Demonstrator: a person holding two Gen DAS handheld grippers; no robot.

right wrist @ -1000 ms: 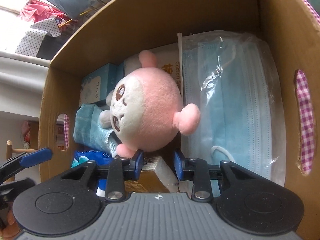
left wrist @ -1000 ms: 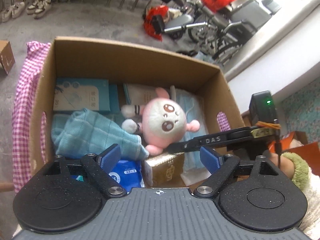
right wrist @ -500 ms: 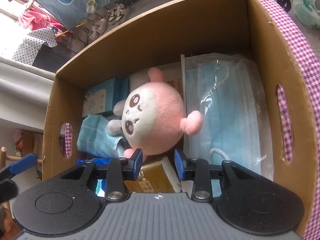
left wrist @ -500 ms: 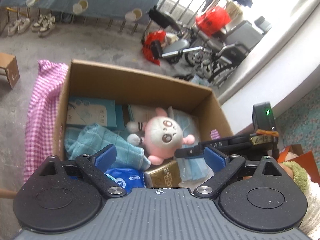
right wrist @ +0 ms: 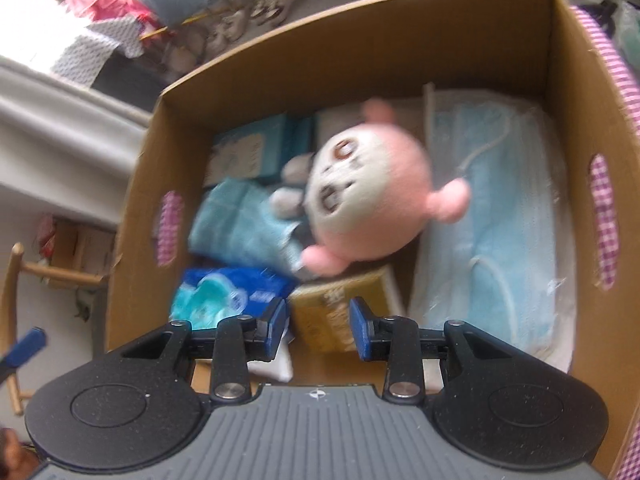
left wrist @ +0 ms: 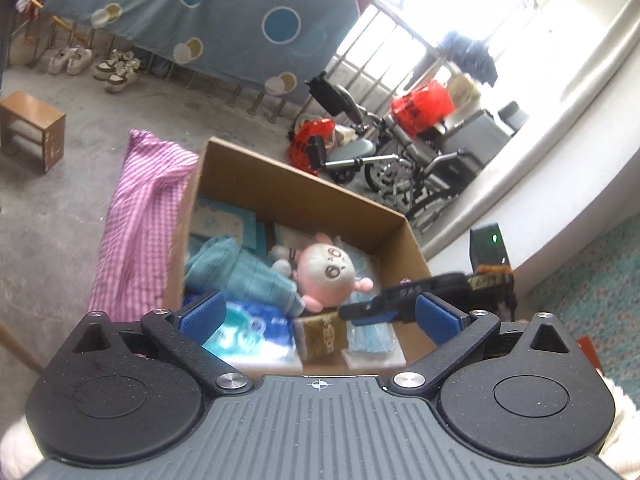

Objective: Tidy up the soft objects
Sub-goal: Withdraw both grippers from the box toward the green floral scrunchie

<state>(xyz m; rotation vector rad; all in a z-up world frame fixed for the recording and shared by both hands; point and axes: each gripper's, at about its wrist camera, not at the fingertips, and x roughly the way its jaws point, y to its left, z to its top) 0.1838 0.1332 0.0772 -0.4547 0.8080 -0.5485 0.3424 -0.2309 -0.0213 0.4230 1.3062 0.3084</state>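
One pink plush toy [right wrist: 372, 204] with a white face lies in the middle of the cardboard box [right wrist: 380, 40], on top of the other things. Its lower side rests against a folded light blue towel [right wrist: 240, 224] on one side and a wrapped stack of blue face masks [right wrist: 508, 216] on the other. Just below the toy stands a small golden carton [right wrist: 340, 312], and beside that a blue and white packet [right wrist: 224, 296]. Two pale blue boxes [right wrist: 252, 148] lie flat near the far wall of the box. A pink checkered cloth [left wrist: 140, 220] hangs over one side of the box and shows through its handle holes.

The right tongs [right wrist: 318, 326] are over the near edge of the box, partly spread, with nothing between the blue pads; the golden carton is only behind the gap. The left tongs [left wrist: 318, 314] have just been opening and now stand spread wide and empty, away from the box. Behind the box, a wheelchair [left wrist: 400, 160] stands on the grey floor [left wrist: 100, 120].
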